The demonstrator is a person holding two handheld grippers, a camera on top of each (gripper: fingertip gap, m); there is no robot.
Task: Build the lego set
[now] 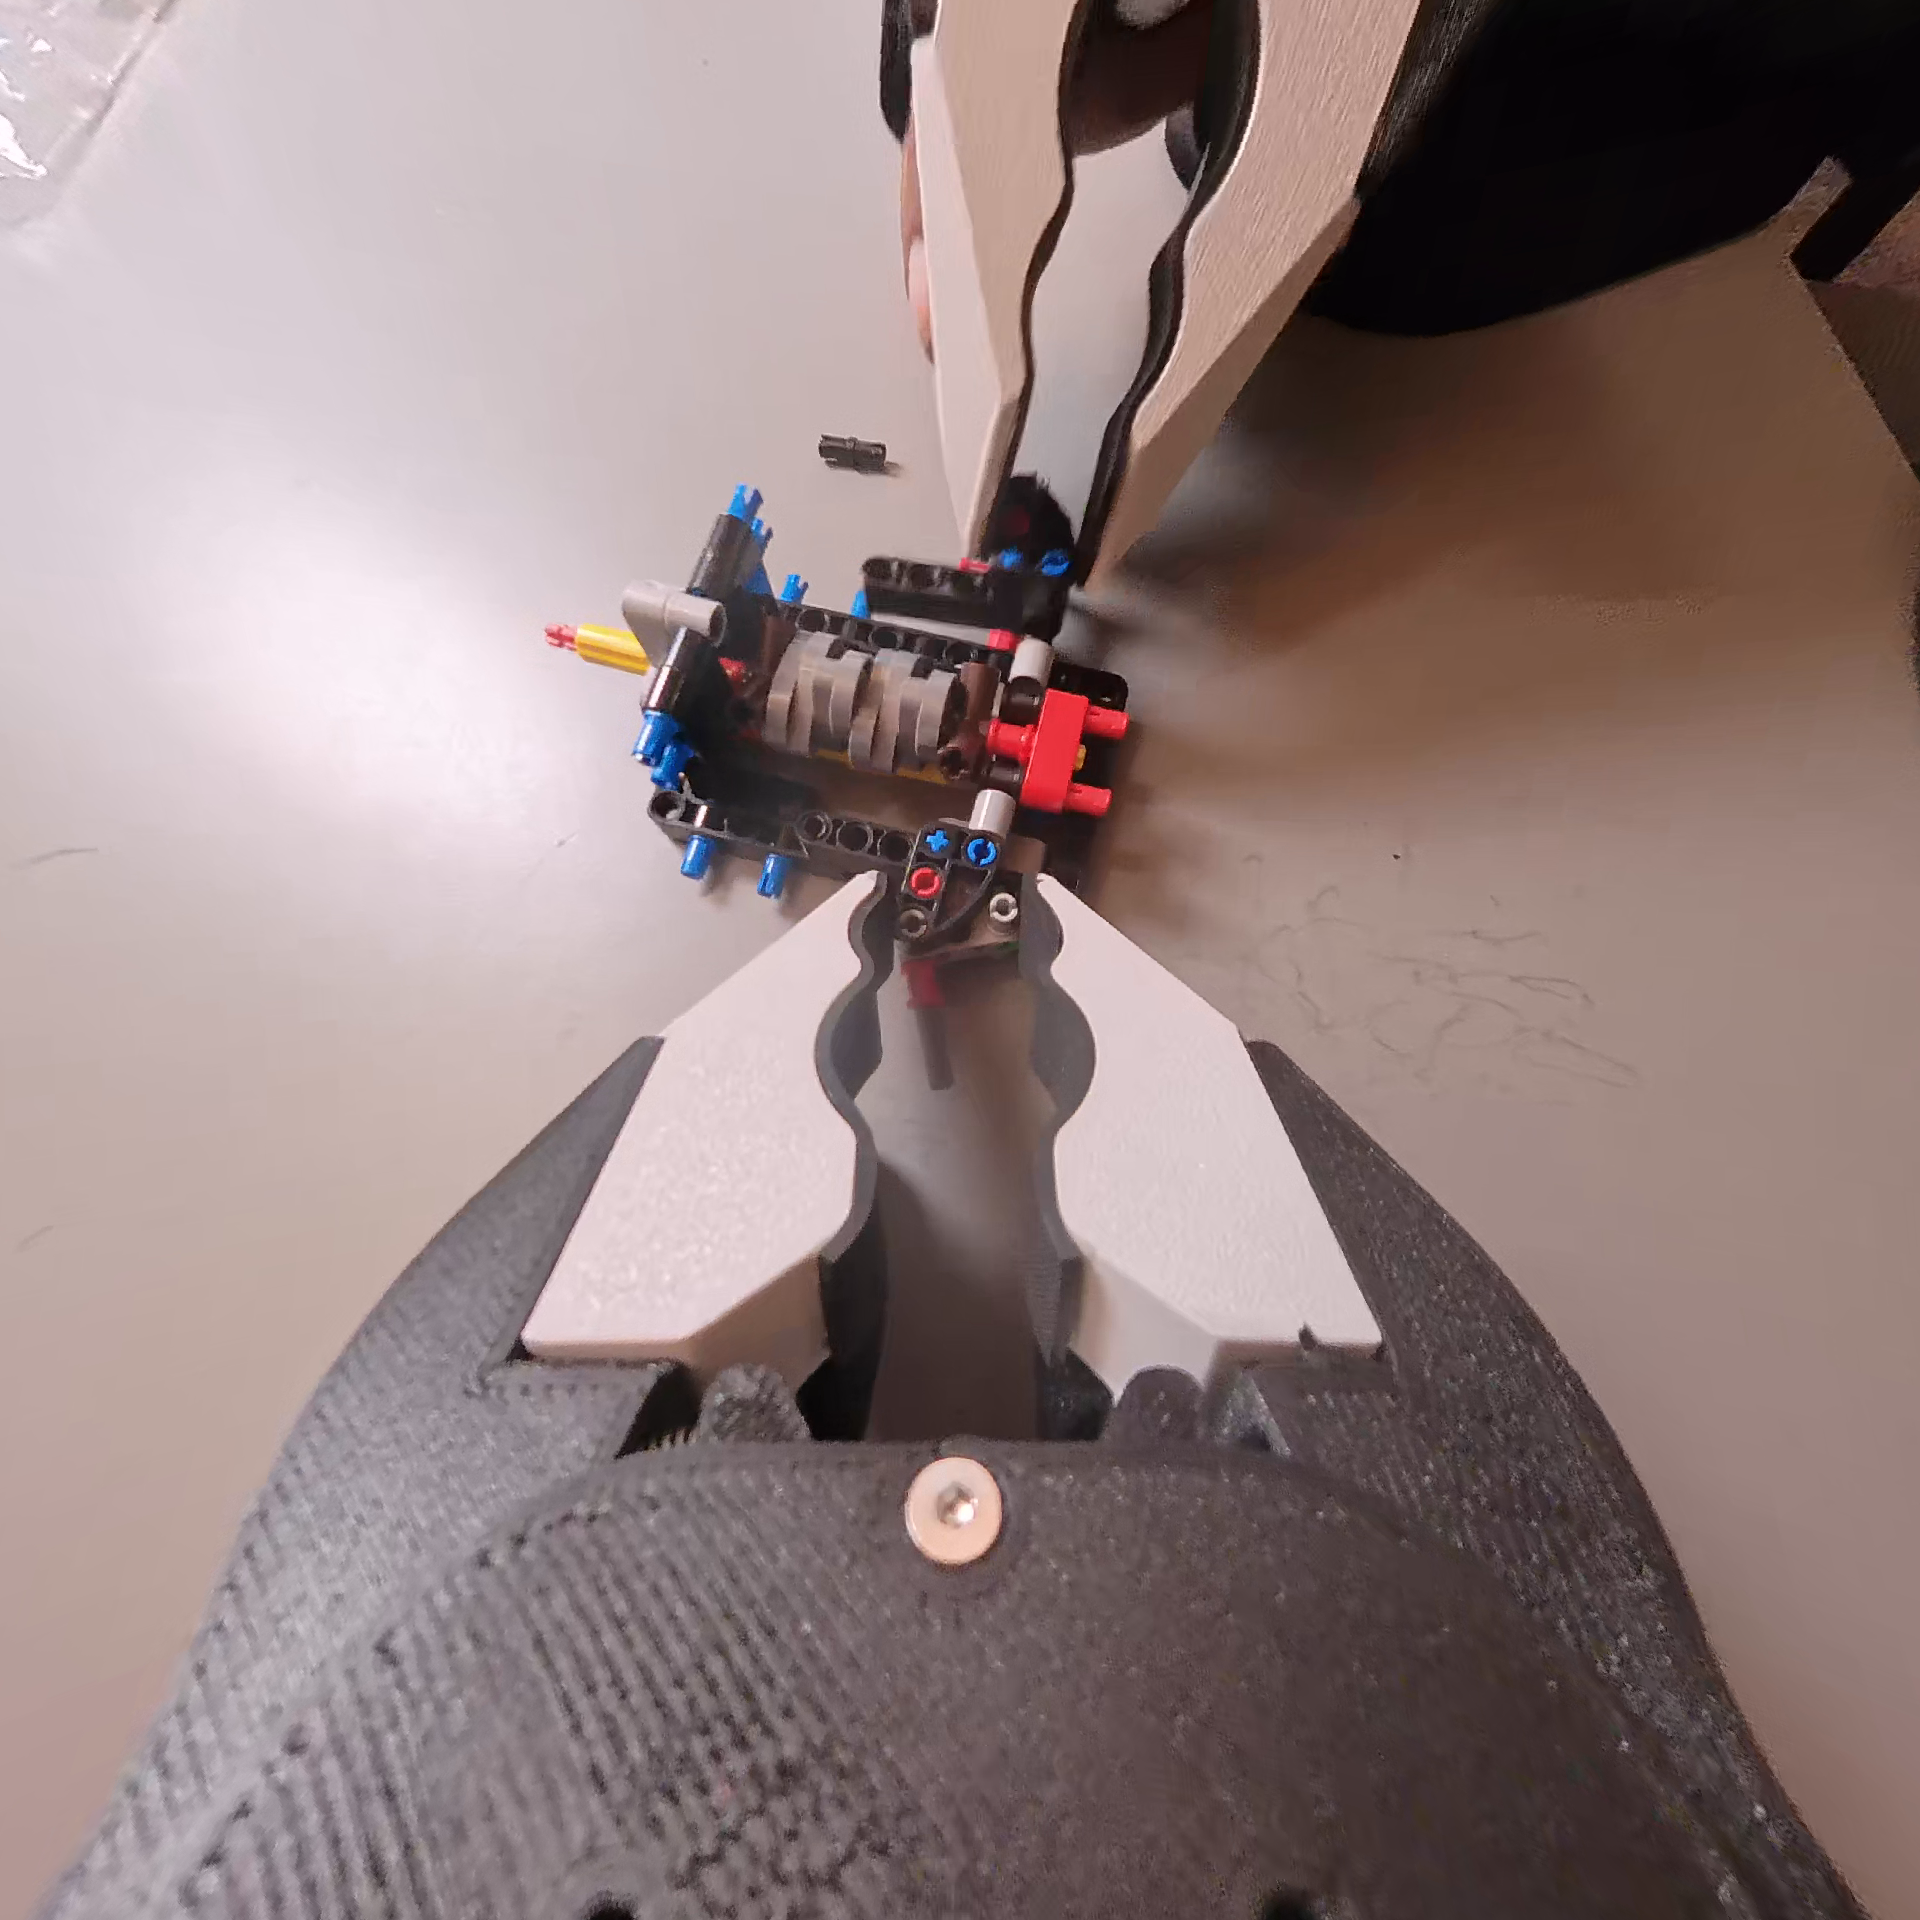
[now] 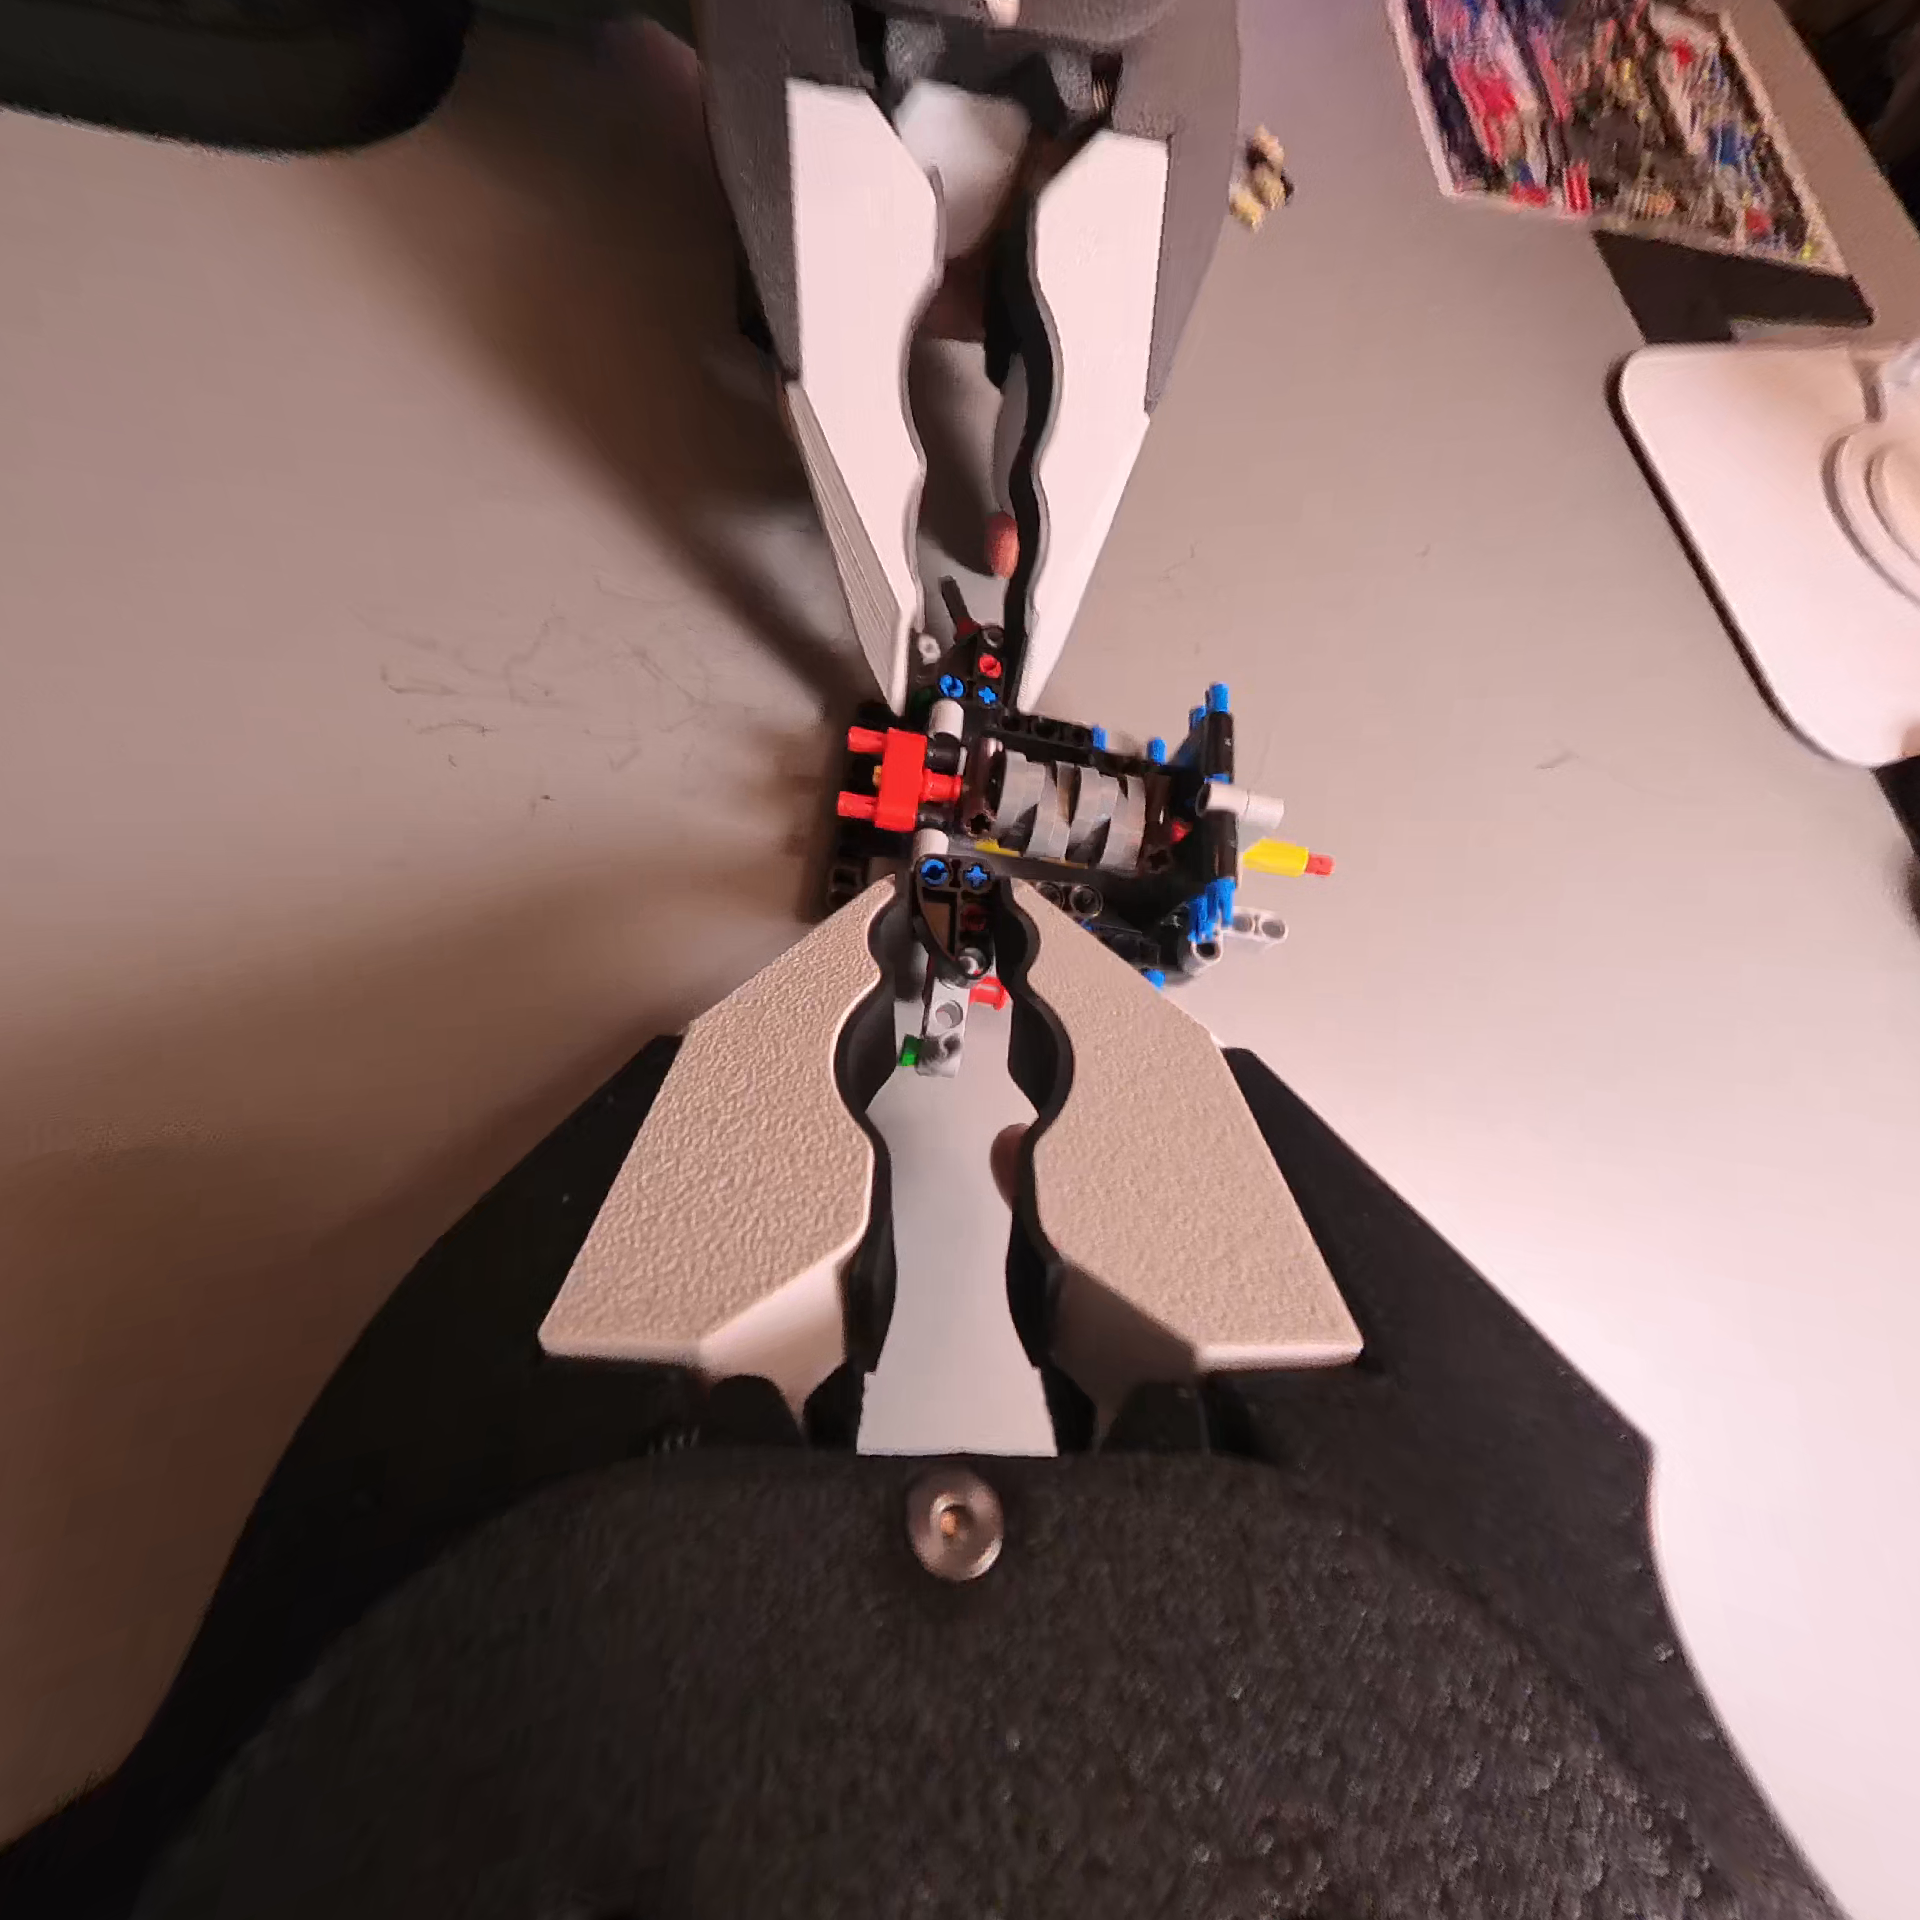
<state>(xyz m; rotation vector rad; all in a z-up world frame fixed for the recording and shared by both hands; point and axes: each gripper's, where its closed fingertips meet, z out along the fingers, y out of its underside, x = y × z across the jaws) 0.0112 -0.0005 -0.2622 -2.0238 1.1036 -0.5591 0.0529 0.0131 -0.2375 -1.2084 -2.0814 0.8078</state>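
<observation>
Fingertips of the left gripper (image 1: 961, 899) pinch a black triangular side piece with blue and red pins (image 1: 951, 883) on the near edge of the half-built black, grey and red lego assembly (image 1: 883, 717). On the far edge, the right gripper (image 2: 951, 914) clamps the matching side piece (image 2: 948, 904). The model rests on the table between them.

To seat these side pieces well, I judge both grippers should press inward evenly along the pin axes, keeping the frame flat so it does not twist.

A loose small black connector pin (image 1: 856, 453) lies just beyond the model. The pale grey tabletop (image 1: 312, 520) shows faint scribble marks; farther off sit a colourful printed sheet (image 2: 1621, 114) and a white rounded tray (image 2: 1756, 540).
</observation>
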